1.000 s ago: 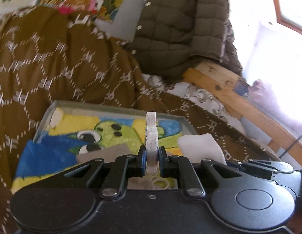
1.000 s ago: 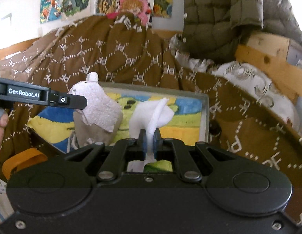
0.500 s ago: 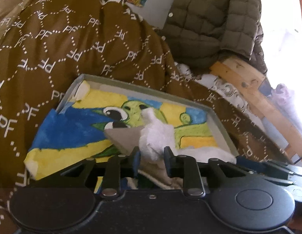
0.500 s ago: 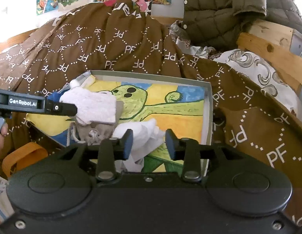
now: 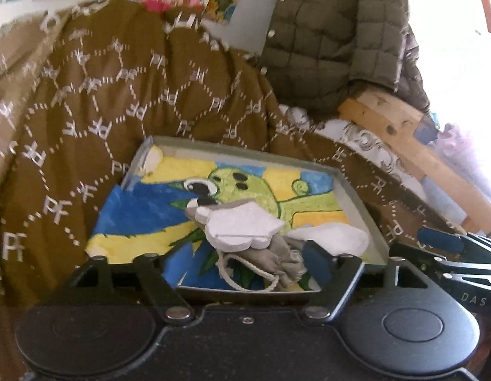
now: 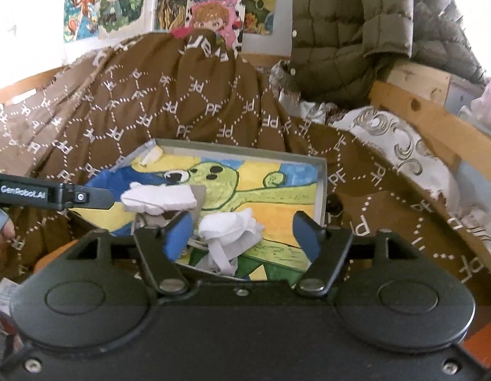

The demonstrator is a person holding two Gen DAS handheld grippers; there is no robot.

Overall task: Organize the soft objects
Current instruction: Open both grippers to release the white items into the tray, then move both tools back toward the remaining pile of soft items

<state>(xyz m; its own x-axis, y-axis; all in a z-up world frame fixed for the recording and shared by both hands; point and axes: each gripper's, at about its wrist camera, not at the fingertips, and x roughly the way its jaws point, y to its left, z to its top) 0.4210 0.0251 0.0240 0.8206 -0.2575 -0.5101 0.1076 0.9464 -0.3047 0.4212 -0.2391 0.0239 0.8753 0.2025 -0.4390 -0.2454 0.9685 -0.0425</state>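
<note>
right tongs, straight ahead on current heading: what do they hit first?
Most likely the crumpled white cloth lying in the tray, right between the open fingers of the right tongs. Depth is hard to judge; beyond it, the tray's painted floor.

brown blanket (image 5: 124,101) with white "pf" lattice; tray (image 5: 356,197) lined yellow, blue, green; olive quilted jacket (image 5: 324,31)

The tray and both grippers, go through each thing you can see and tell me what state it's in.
Tray: lying on the brown blanket, open top.
White foam piece: released, resting on the grey pouch.
Grey pouch: in the tray, drawstring loose.
White soft piece: released, lying crumpled in the tray.
Left gripper: open, empty.
Right gripper: open, empty.
</note>
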